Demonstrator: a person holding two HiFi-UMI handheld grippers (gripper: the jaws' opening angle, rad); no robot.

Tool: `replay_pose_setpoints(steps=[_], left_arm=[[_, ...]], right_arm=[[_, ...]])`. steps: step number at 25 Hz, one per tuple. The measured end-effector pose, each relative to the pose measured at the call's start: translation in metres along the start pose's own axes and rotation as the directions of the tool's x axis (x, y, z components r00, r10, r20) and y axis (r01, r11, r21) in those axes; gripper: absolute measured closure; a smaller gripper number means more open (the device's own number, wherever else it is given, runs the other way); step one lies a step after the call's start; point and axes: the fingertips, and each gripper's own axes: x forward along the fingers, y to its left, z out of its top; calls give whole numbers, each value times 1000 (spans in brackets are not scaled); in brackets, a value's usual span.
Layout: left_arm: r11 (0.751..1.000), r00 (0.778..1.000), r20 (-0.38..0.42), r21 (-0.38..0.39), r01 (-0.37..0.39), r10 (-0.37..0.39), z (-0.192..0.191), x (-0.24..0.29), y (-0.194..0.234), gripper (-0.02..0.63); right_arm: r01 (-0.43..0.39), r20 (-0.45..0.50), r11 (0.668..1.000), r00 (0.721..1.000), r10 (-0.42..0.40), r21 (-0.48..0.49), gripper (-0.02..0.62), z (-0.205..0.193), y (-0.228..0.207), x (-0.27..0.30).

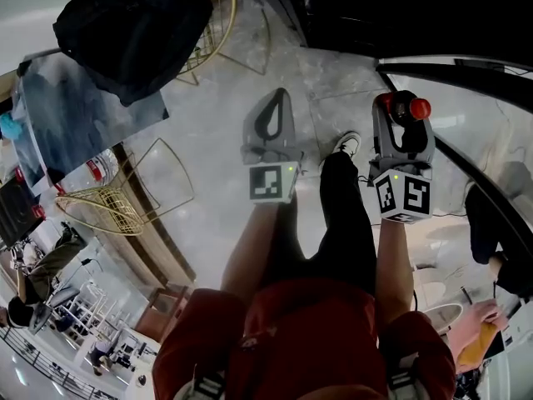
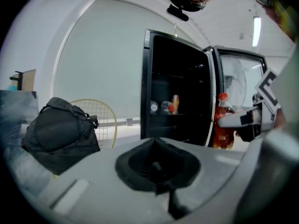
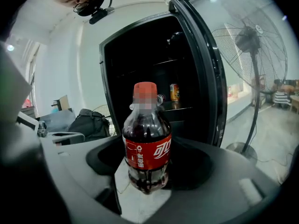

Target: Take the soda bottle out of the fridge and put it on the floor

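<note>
Right tongs gripping soda bottle, long axis vertical, cap uppermost

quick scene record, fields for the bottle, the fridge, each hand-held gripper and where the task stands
soda bottle: upright, red cap, outside the fridge, in front of its open door
fridge: door open, a can inside
right hand-held gripper: shut on the soda bottle
left hand-held gripper: shut, empty
task stage: soda bottle out of the fridge, not yet released on the floor
</note>
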Motion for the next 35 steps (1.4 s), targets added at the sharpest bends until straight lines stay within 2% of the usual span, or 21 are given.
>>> replay_pose_setpoints(steps=[4,9,15,18,23,27,35], left_arm=[[1000,1000,-8,-9,-26,26,-9,-9,11,606],[997,997,7,22,-74,74,-21,-21,30,606],[990,990,-23,-27,-142,141,-51,-49,71,606],[987,987,-36,-23,-159,158,-68,-63,86,606],[986,984,-80,-35,-162,159,-111,-83,116,606],[986,984,-85,-43,-160,156,-145,-93,136,606],[988,982,-122,-50,-149,142,-235,-95,164,606]], right_arm=[[-44,-35,999,998,43,-24,298,-16,17,6],[-130,-89,991,988,126,-42,298,-41,38,20],[-195,-158,978,971,182,-70,298,-77,87,33],[-225,-194,971,959,207,-76,298,-103,109,39],[-253,-231,966,944,236,-45,298,-151,148,51],[-255,-270,966,934,233,-48,298,-196,168,63],[-246,-315,967,925,214,-64,298,-297,182,96]])
